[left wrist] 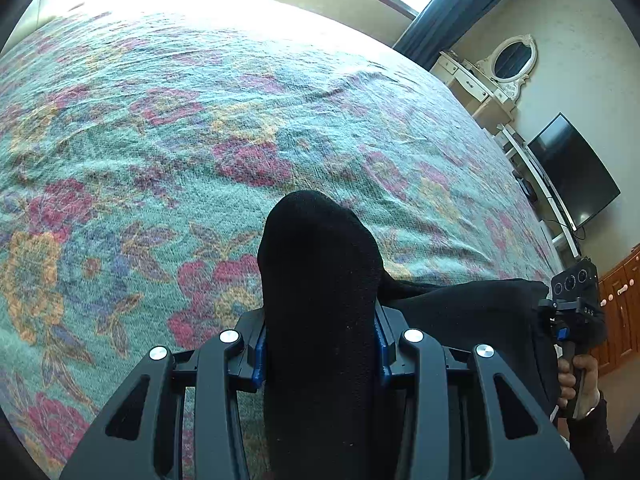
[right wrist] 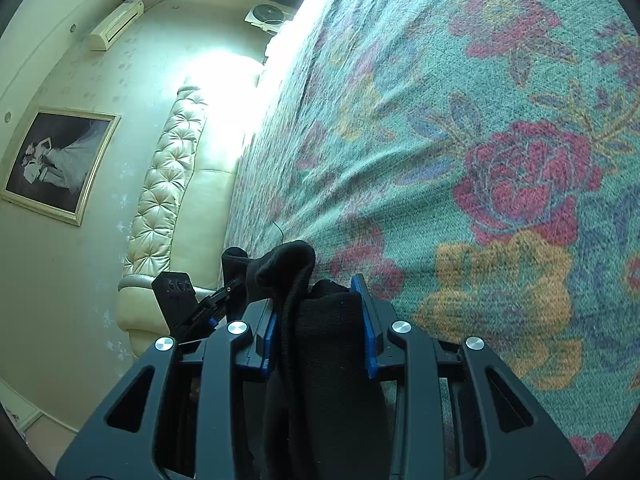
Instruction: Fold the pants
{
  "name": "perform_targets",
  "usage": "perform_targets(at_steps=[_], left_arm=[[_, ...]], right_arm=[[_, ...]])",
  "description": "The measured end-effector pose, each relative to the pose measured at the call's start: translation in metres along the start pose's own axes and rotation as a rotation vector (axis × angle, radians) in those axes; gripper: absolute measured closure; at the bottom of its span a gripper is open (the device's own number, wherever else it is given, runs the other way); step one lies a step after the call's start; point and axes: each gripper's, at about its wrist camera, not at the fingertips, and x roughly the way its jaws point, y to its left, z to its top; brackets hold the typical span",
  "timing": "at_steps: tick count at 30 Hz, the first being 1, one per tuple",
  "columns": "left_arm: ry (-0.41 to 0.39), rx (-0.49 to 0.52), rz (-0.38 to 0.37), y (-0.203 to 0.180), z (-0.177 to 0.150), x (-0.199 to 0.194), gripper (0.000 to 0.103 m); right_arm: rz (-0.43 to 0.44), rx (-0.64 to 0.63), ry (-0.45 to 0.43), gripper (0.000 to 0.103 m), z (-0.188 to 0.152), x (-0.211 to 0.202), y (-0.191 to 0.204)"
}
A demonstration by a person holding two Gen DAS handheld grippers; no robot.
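The black pants (left wrist: 320, 256) bulge up between the blue pads (left wrist: 260, 354) of my left gripper (left wrist: 320, 316), which is shut on them above the floral bedspread (left wrist: 160, 140). The cloth stretches right (left wrist: 460, 308) to my right gripper (left wrist: 576, 304), which a hand (left wrist: 580, 380) holds by its grip. In the right wrist view the right gripper (right wrist: 318, 300) is shut on a bunched fold of the pants (right wrist: 332, 340), with a rolled edge (right wrist: 288, 264) sticking out ahead. The left gripper (right wrist: 180, 300) shows just to its left, also in black cloth.
The bedspread (right wrist: 480, 120) covers a wide bed. A white dresser with an oval mirror (left wrist: 512, 60), a dark TV (left wrist: 576, 172) and a wooden cabinet (left wrist: 620, 312) line the wall. A tufted headboard (right wrist: 168, 184) and a framed picture (right wrist: 56, 164) stand at the bed's head.
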Motion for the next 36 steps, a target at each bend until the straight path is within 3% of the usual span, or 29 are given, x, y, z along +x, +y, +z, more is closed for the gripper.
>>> perform_targets(at_steps=[10, 26, 36], left_arm=[[0.018, -0.022, -0.005, 0.020, 0.020, 0.013, 0.061], [0.037, -0.029, -0.036, 0.028, 0.023, 0.022, 0.057], [0.059, -0.025, -0.067, 0.028, 0.024, 0.027, 0.047]], right_arm=[[0.001, 0.026, 0.002, 0.072, 0.024, 0.023, -0.004], [0.030, 0.049, 0.003, 0.072, 0.024, 0.021, -0.023], [0.037, 0.062, 0.000, 0.071, 0.022, 0.014, -0.030]])
